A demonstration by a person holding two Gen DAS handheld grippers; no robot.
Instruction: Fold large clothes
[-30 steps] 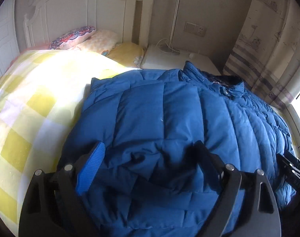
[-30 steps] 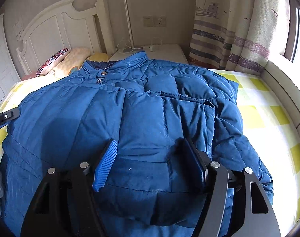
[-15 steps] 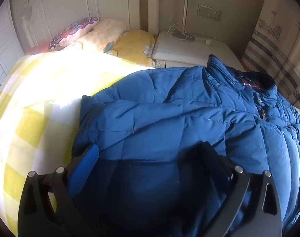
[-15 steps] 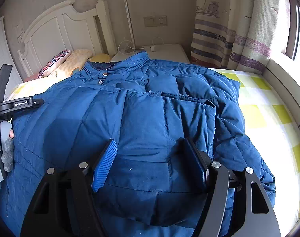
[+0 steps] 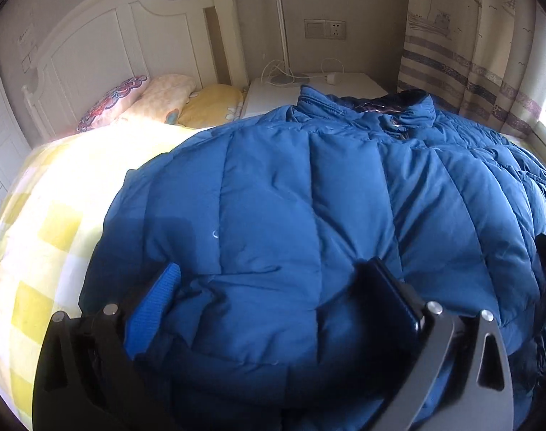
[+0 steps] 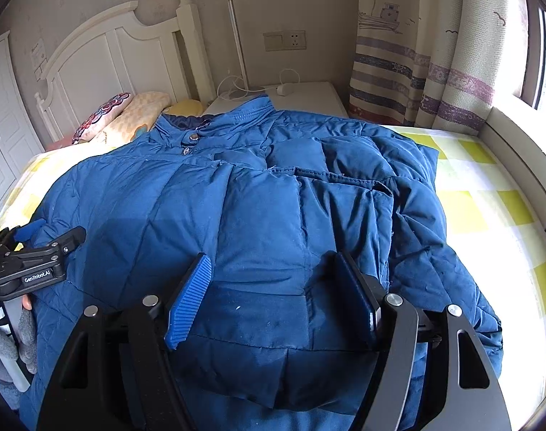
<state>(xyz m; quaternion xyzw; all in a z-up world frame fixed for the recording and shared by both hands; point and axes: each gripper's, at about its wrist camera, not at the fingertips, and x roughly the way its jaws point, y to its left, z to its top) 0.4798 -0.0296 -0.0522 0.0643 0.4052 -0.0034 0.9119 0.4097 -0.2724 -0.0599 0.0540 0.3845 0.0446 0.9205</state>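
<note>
Blue padded jacket (image 6: 258,215) spread across the bed (image 6: 488,194), collar toward the headboard (image 6: 104,57), one side folded over its middle. Bulging between the spread jaws of the right gripper (image 6: 273,291), a fold of it clenched there. Left gripper (image 5: 273,287) released, jaws wide, low over the jacket's other side, padding between them unpinched. Beyond: pillows (image 5: 147,100), white nightstand (image 5: 344,82), striped curtain (image 6: 416,64).

Home bedroom, white headboard (image 6: 107,61), pillows (image 5: 136,102), yellow checked bedsheet (image 5: 39,222), patterned curtain (image 6: 416,54) by window
</note>
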